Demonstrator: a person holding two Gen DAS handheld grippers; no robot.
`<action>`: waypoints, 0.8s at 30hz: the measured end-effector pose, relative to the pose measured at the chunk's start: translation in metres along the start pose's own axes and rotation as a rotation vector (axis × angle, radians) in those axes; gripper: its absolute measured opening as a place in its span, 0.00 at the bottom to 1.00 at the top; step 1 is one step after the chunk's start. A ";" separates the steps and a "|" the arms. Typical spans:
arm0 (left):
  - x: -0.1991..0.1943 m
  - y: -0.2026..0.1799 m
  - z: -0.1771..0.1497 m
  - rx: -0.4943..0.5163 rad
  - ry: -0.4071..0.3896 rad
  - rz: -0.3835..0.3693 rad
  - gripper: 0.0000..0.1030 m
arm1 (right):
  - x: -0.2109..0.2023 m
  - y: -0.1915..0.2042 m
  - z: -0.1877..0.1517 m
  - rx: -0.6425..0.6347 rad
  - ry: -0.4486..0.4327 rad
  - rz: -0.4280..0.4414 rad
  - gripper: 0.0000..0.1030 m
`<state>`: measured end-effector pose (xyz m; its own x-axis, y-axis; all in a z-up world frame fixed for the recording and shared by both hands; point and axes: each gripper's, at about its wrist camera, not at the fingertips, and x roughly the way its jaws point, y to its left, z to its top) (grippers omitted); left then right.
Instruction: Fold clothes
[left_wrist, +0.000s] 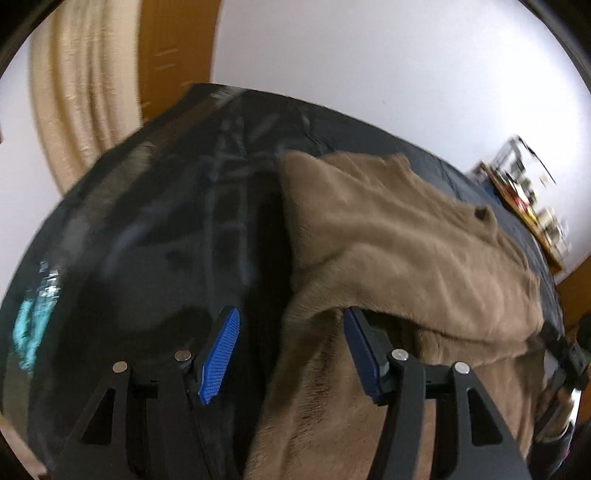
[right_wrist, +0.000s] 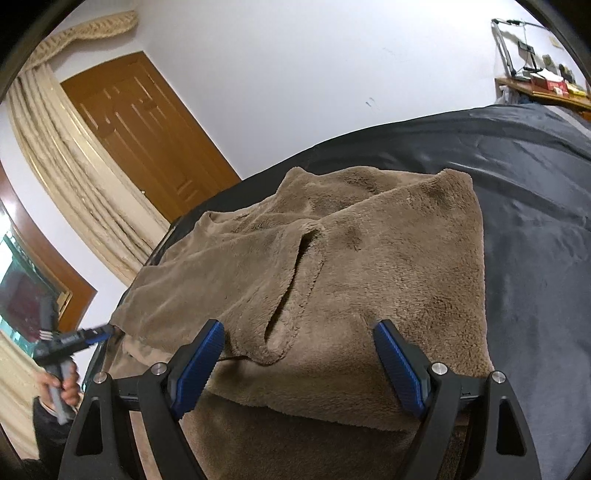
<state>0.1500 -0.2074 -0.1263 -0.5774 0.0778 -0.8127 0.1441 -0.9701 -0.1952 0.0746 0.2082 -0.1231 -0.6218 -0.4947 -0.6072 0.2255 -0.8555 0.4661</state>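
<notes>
A brown fleece garment (right_wrist: 332, 266) lies on a dark sheet (right_wrist: 535, 221) spread over a bed, its pile plush and soft, with shallow creases running across it. It is partly folded: an upper layer lies over a lower one, and its near edge forms a ledge across the lower layer. A long slit, like a pocket or front opening, runs down the middle of the upper layer. From the left wrist view the picture is blurred; the garment (left_wrist: 406, 236) fills the right half of the bed, with bare sheet (left_wrist: 147, 240) to its left. The left gripper (left_wrist: 291, 350) is spread, nothing pinched between its blue pads; the left pad hangs over bare sheet, and the right one sits at the folded edge, so the garment's left border runs up between them. In the right wrist view that same gripper (right_wrist: 107, 332) shows at the far left, held by a hand (right_wrist: 62, 384), its tip at the garment's left corner; whether it touches the cloth cannot be told. The right gripper (right_wrist: 299, 365) is spread wide over the near folded edge, the fleece lying between and beyond its fingers, gripped by neither.
</notes>
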 end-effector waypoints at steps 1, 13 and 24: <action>0.005 -0.006 -0.001 0.023 0.000 0.009 0.62 | 0.000 0.002 0.000 -0.007 0.005 -0.014 0.83; 0.031 -0.008 0.010 -0.006 -0.022 0.026 0.64 | 0.033 0.033 0.032 -0.071 0.115 -0.111 0.83; 0.028 0.005 0.011 -0.086 -0.089 0.040 0.66 | 0.028 0.051 0.034 -0.188 0.035 -0.229 0.16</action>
<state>0.1257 -0.2129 -0.1438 -0.6387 0.0154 -0.7693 0.2344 -0.9484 -0.2135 0.0435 0.1563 -0.0949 -0.6469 -0.2878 -0.7062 0.2191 -0.9572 0.1894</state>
